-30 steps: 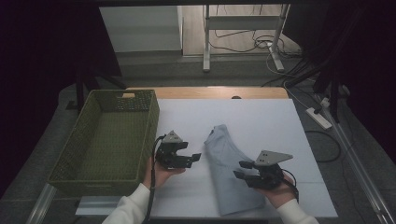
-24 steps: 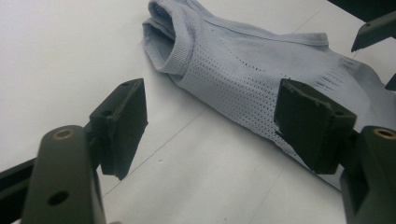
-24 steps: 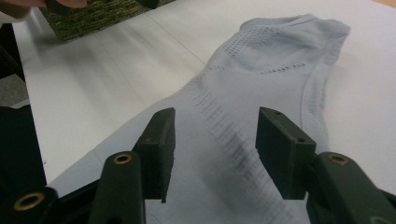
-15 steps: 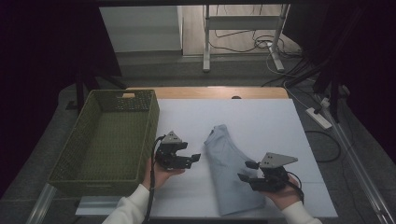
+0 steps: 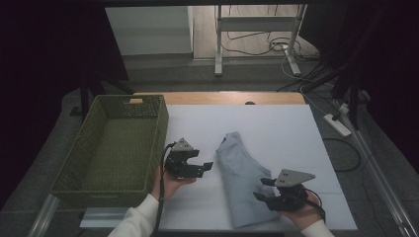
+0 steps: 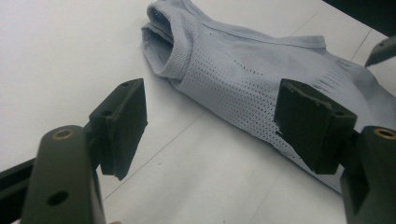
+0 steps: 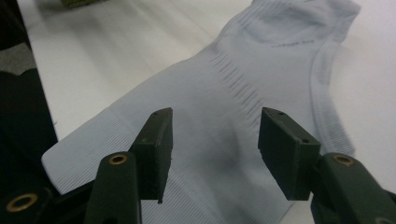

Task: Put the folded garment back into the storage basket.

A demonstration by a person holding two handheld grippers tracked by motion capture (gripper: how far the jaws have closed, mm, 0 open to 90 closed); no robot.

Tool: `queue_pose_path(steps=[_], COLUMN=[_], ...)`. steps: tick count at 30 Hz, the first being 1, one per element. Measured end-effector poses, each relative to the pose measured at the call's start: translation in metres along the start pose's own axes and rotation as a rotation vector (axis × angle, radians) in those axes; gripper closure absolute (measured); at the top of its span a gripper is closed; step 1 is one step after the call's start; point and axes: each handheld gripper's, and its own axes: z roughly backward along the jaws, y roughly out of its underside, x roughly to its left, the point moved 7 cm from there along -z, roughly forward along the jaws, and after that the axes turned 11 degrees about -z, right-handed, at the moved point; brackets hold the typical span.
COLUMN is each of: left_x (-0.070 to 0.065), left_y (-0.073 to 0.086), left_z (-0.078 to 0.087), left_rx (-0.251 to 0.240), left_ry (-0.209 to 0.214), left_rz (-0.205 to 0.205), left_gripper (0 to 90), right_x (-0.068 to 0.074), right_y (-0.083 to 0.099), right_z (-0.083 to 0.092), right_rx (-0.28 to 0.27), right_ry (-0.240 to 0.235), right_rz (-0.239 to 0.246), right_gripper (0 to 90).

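Note:
A light blue folded garment [image 5: 242, 173] lies flat on the white table [image 5: 276, 123], one end towards me. My left gripper [image 5: 205, 168] is held just left of it, jaws open and pointing at its ribbed opening [image 6: 175, 65]; nothing is between the pads [image 6: 126, 121]. My right gripper [image 5: 259, 189] hovers at the garment's near right part. Its jaws have just been opening and now stand apart [image 7: 215, 149] over the cloth [image 7: 261, 60], which lies below them, not pinched.
A green woven basket [image 5: 159, 136] stands at the table's left, close beside the left hand. A wooden strip runs along the table's far edge [image 5: 227, 98]. White tabletop stretches right of and beyond the garment. Cables lie on the floor behind.
The right gripper's jaws stand wider than a second ago, and the hand has shifted slightly to the right and towards me. The left gripper and the garment have not moved.

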Motion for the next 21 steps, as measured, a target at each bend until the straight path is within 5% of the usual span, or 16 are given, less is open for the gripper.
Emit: queue_pose_path(steps=[21], left_x=[-0.001], left_y=[0.003], left_z=[-0.003], left_rx=[0.013], left_ry=[0.0], left_rz=[-0.001], left_gripper=[26.2], right_x=[0.028], right_y=[0.043], right_z=[-0.006], right_rx=[0.202], right_ry=[-0.056], right_rz=[0.114], right_gripper=[41.3])
